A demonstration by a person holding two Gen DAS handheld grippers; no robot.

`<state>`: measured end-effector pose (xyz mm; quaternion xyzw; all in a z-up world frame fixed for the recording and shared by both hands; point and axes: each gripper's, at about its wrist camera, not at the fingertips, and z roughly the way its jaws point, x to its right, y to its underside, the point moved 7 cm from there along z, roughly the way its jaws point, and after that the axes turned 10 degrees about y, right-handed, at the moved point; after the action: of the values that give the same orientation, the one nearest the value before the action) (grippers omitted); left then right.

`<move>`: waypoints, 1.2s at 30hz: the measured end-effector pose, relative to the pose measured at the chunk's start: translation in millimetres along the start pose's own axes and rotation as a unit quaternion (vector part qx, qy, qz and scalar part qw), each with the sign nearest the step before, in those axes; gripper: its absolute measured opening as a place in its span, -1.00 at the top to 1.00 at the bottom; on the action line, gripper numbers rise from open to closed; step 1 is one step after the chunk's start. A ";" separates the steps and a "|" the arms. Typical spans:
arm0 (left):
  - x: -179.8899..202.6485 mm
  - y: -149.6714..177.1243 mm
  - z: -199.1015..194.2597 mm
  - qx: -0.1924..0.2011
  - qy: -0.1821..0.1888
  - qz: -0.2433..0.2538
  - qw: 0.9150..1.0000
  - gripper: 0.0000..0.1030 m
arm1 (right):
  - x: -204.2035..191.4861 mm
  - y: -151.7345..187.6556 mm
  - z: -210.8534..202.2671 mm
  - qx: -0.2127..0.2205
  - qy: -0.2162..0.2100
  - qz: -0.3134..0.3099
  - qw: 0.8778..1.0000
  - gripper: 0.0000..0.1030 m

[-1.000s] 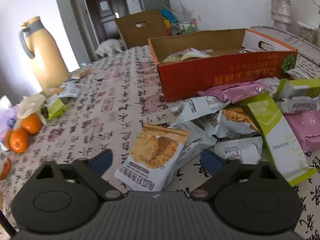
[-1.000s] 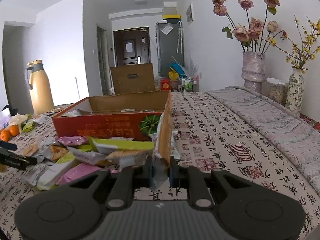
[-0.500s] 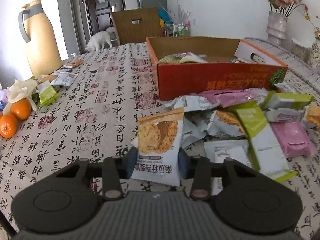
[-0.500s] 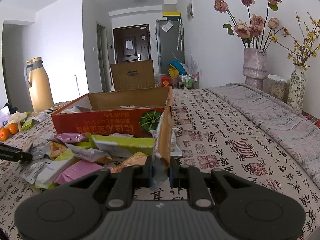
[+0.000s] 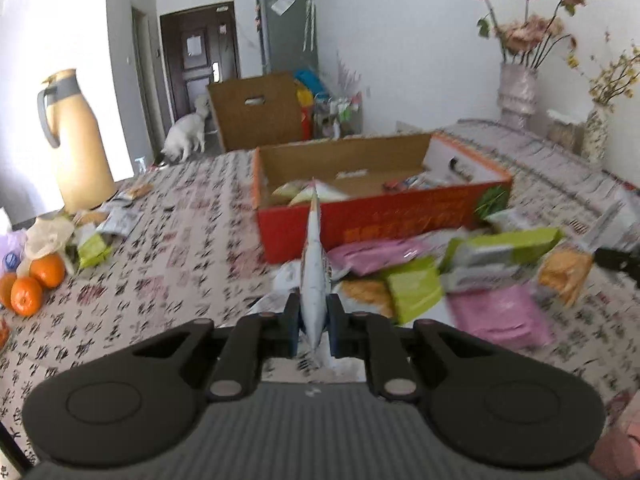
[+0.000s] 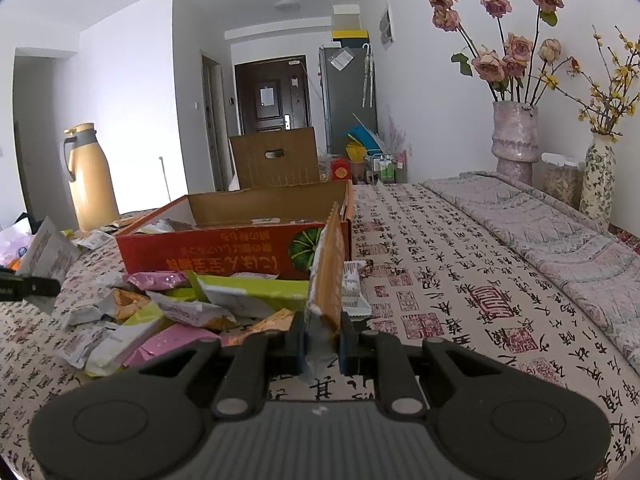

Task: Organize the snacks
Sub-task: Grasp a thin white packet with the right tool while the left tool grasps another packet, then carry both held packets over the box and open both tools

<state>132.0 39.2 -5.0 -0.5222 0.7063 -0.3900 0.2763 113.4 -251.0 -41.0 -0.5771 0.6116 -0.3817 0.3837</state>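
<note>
- Between the jaws of the left gripper [image 5: 314,322], a white snack packet [image 5: 316,280] stands edge-on and upright, lifted clear of the heap; the jaws have just been closing and now pinch its lower end.
- It looks light, thin and crinkly, a sealed foil-type pouch with a crumbly biscuit inside, I judge; it flops little when held by the flat seam, yet a hard squeeze on the middle could crush the contents.
- The best hold seems to be the flat end seam or a corner, not the puffed centre, since the film is probably slick.
- The right gripper [image 6: 322,346] is clamped on an orange-brown packet [image 6: 330,276], also upright and gripped at its bottom edge.
- At 12 o'clock from both packets sits the open orange box [image 5: 384,216], a few packets already inside.
- From 1 to 3 o'clock of the left gripper lies the loose pile of pink and green packets [image 5: 460,276] on the tabletop [image 5: 168,248].
- At 9 o'clock are oranges [image 5: 36,282]; at 10 o'clock a yellow flask [image 5: 78,144].
</note>
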 end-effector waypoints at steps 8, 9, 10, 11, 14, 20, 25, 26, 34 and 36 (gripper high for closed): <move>37.9 -23.3 9.1 0.021 0.028 -0.002 0.999 0.73 | -2.5 -16.9 -0.8 0.022 -0.017 0.002 1.000 0.72; 41.3 -26.5 11.3 0.024 0.031 -0.003 0.999 0.73 | -3.2 -19.3 -0.3 0.024 -0.019 0.002 1.000 0.72; 44.4 -29.2 13.1 0.026 0.033 -0.005 0.999 0.73 | -3.9 -22.0 0.6 0.027 -0.021 0.001 0.999 0.72; 47.4 -33.0 15.1 0.030 0.036 -0.008 0.999 0.73 | -4.4 -24.5 1.7 0.030 -0.023 0.001 0.999 0.72; 55.6 -45.1 22.0 0.039 0.041 -0.014 0.998 0.73 | -7.7 -33.3 7.1 0.036 -0.031 0.000 0.999 0.72; 65.9 -72.6 35.5 0.056 0.041 -0.020 0.997 0.73 | -15.4 -55.3 24.2 0.048 -0.046 -0.004 0.998 0.72; 68.9 -97.8 51.1 0.066 0.033 -0.028 0.997 0.73 | -23.2 -78.9 45.0 0.057 -0.058 -0.007 0.997 0.72; 68.8 -103.4 55.9 0.066 0.029 -0.030 0.997 0.73 | -25.2 -82.4 48.6 0.058 -0.060 -0.008 0.996 0.72; 56.6 -130.6 91.3 0.064 0.012 -0.044 0.997 0.73 | -40.8 -117.7 97.1 0.053 -0.069 -0.020 0.996 0.72; 51.4 -135.4 101.9 0.062 0.007 -0.049 0.997 0.73 | -45.4 -124.1 110.4 0.048 -0.070 -0.022 0.996 0.72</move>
<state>268.5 -56.8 54.3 -0.5354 0.6563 -0.4499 0.2832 266.9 -213.5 27.5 -0.5968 0.5508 -0.3777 0.4447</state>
